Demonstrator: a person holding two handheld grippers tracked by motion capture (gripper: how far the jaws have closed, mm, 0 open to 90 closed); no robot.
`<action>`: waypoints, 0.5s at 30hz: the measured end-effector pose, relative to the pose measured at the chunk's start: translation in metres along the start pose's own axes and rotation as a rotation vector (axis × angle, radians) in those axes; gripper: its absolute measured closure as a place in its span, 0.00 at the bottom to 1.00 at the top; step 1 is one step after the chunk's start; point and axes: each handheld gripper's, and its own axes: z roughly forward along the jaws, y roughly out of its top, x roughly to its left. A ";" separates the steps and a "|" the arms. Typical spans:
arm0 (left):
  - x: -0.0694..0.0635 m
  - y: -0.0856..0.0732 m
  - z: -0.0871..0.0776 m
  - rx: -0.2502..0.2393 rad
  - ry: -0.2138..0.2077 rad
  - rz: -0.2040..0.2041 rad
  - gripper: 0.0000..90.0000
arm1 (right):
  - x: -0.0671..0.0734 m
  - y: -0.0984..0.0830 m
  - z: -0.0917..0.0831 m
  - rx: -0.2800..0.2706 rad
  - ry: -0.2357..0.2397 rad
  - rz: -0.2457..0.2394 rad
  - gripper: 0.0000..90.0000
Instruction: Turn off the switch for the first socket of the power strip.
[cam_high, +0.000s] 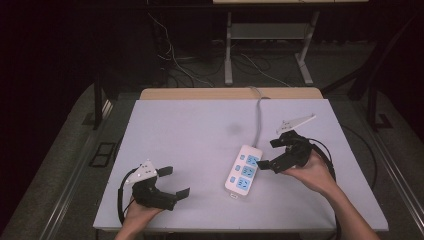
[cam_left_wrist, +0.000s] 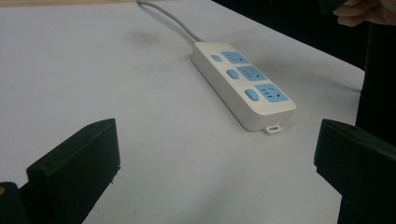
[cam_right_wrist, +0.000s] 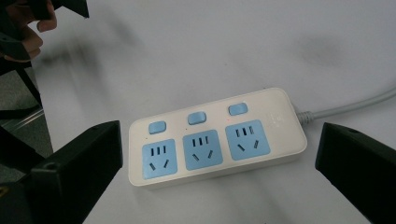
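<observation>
A white power strip (cam_high: 243, 170) with three blue sockets and three blue switches lies on the pale table (cam_high: 200, 145), its grey cable (cam_high: 259, 120) running to the far edge. My right gripper (cam_high: 272, 153) is open just to the strip's right, and its own view shows the power strip (cam_right_wrist: 215, 137) between the wide-spread jaws. My left gripper (cam_high: 174, 182) is open near the front left of the table, well apart from the strip. From it the power strip (cam_left_wrist: 245, 84) lies ahead to the right, with nothing between the jaws.
A wooden board (cam_high: 230, 93) borders the table's far edge. Behind it stand a desk frame (cam_high: 265, 45) and loose cables on a dark floor. The person's other hand (cam_left_wrist: 364, 11) shows at the top right of the left gripper view.
</observation>
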 end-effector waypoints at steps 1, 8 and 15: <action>0.000 0.000 0.000 0.000 -0.001 -0.001 0.00 | 0.000 0.002 0.003 0.005 0.004 0.000 0.01; 0.000 0.000 0.000 0.000 -0.001 0.003 0.00 | 0.002 0.012 0.016 0.028 0.016 -0.013 0.01; 0.000 0.000 0.000 0.002 -0.001 0.003 0.00 | 0.003 0.022 0.028 0.049 0.027 -0.027 0.01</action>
